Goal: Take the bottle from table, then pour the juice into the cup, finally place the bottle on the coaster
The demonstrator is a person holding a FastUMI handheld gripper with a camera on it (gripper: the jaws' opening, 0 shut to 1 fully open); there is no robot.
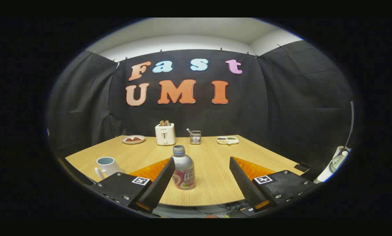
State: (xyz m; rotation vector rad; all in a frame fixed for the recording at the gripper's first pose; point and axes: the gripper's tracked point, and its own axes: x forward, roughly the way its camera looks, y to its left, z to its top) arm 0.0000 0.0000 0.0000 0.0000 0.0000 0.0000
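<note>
Standing bottle: the bottle [183,168] stood upright on the surface [212,164], long axis vertical, between the fingers — close against the left one, apart from the right.
Gripper: the gripper [200,183] was spread wide, holding nothing.
Cup: the cup [106,166] sat off to the left, beside the left finger.
Coming move: likely shifting left to centre, then closing.

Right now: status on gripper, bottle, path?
Gripper open, fingers spread. Bottle upright on table, between the fingers, beside the left one, not gripped. Cup off to the left. Nothing blocking the bottle.
</note>
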